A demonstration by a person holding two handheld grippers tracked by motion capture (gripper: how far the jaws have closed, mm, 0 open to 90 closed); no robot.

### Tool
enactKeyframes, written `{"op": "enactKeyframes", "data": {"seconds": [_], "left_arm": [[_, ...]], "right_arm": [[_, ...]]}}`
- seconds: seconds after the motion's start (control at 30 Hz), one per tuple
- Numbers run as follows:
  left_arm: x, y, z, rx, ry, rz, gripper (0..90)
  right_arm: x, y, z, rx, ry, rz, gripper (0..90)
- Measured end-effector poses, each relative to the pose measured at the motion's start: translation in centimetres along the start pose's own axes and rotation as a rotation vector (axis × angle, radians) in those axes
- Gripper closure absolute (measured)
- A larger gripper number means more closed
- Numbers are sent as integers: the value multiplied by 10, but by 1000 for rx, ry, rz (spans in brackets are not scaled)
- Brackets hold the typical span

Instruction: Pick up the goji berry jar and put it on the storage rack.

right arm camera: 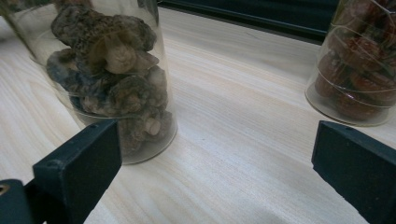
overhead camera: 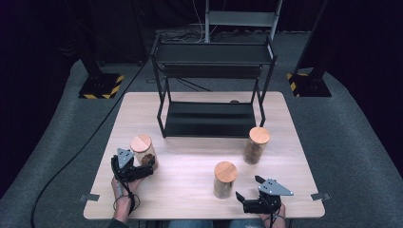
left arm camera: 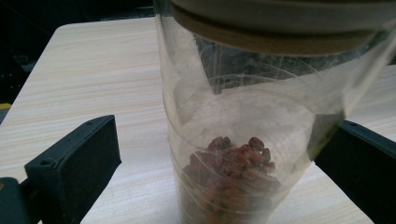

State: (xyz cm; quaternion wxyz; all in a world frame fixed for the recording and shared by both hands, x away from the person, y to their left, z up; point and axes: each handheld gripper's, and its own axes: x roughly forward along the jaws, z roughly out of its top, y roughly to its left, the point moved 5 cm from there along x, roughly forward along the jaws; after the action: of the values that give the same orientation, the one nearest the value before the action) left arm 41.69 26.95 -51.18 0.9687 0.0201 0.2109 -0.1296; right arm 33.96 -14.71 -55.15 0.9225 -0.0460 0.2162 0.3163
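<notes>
- Between the left gripper's [overhead camera: 138, 167] wide-spread jaws stands the jar of red berries [left arm camera: 233, 140], neither pad pressing it.
- Right gripper [overhead camera: 249, 189]: jaws wide, nothing held; mushroom jar [right arm camera: 116, 79] just ahead of one jaw, a third jar [right arm camera: 359, 70] farther off.

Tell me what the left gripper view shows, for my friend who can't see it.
A clear glass jar with a wooden lid and small reddish dried bits at its bottom stands on the pale wooden table, very close up. It sits between the two open black jaws of the left tool, which rise at either side without squeezing it.
</notes>
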Motion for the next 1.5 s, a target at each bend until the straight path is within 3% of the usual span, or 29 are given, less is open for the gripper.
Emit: {"op": "enactKeyframes", "data": {"seconds": [0.43, 0.97, 1.07, 1.3, 1.5], "left_arm": [[14, -4, 1, -12, -6, -6, 0], [19, -6, -1, -11, -3, -18, 0], [20, -6, -1, -12, 2, -1, 0], [19, -6, -4, -23, -22, -40, 212], [19, -6, -5, -14, -33, -48, 232]], "right_arm": [[0, -1, 0, 4, 1, -6, 7], [0, -1, 0, 10, 0, -4, 8], [0, -1, 0, 11, 0, -3, 8], [0, -2, 0, 13, -2, -3, 9], [0, -2, 0, 17, 1, 1, 10]]}}
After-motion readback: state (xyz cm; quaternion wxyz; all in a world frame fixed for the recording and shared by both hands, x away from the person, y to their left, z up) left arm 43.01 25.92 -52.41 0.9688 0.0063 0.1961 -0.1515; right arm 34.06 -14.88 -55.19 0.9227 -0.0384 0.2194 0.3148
